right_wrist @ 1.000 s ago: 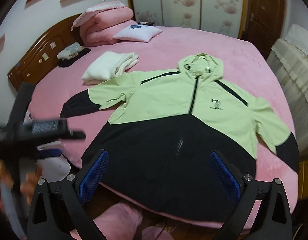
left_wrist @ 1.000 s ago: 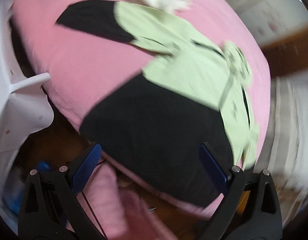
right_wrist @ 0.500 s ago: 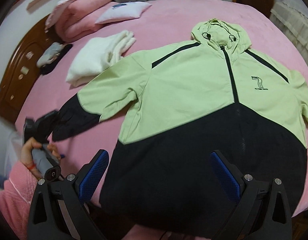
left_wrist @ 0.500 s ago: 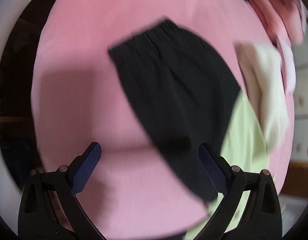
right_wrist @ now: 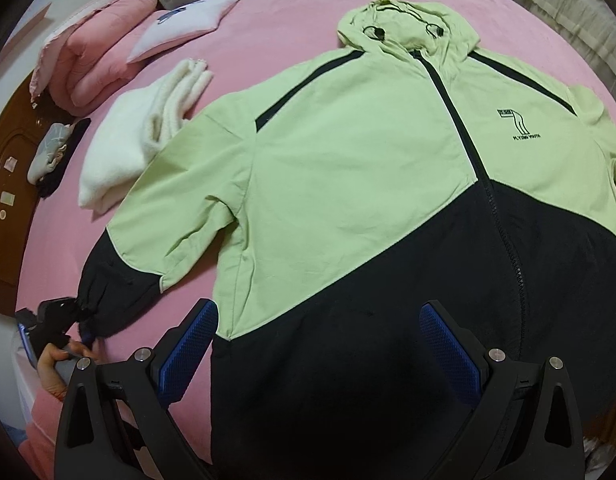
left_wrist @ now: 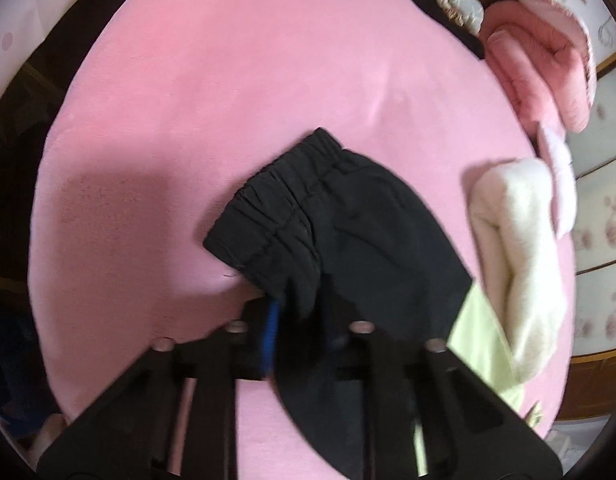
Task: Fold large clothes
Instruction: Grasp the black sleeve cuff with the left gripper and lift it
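Left wrist view first: my left gripper (left_wrist: 297,320) has just snapped closed, and it's got fabric in it now. A second ago those blue pads were spread wide over the jacket; now they're pinched together on the black sleeve (left_wrist: 340,232), right behind the elastic cuff (left_wrist: 275,204). So the first fold can start, I'd say: sleeve in toward the chest. The gripper points steeply down at the pink bed (left_wrist: 227,80), with a folded white towel (left_wrist: 512,248) off to the right.

Right wrist view: the jacket (right_wrist: 348,168) lies flat and face up on the bed, hood away from me, zipper closed. My right gripper (right_wrist: 316,344) has dropped in much closer than a second ago, but its fingers are wide apart with nothing between them, hanging over the black lower part of the jacket near the hem. Far left I can see the left gripper nipping that cuff, hand (right_wrist: 53,364) on the handle.
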`<action>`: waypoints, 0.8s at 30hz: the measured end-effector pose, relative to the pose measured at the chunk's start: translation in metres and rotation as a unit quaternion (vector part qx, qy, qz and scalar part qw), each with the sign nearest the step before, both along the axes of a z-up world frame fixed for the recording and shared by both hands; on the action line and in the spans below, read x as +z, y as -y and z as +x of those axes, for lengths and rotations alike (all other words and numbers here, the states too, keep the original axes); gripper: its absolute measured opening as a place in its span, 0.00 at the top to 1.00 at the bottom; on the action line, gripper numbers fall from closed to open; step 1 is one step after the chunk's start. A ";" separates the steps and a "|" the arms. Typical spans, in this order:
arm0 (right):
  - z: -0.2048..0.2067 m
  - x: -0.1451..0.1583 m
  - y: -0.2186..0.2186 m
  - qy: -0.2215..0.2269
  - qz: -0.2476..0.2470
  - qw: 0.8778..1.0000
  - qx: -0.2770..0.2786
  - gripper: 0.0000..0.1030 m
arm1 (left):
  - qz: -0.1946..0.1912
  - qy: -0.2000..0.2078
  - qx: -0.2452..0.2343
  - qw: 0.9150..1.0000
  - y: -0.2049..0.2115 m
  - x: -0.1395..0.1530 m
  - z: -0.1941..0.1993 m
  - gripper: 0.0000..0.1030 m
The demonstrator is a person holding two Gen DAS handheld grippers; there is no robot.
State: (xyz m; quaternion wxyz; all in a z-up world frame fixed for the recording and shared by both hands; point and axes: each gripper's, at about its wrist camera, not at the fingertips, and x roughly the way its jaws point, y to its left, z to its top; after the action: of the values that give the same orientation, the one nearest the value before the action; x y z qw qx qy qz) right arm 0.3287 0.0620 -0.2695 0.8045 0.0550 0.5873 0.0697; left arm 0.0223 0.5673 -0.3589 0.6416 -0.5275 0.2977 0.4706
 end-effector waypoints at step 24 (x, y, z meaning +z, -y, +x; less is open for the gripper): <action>0.049 0.018 0.188 0.051 0.076 0.990 -0.105 0.01 | 0.218 0.179 -0.422 0.862 0.282 0.179 0.245 0.96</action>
State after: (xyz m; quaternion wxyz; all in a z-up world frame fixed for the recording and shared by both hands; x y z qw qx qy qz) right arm 0.3778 -0.1258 -0.2514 0.8296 0.1740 0.5296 0.0316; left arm 0.2669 0.2856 -0.1797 0.9197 -0.2729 0.2617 0.1058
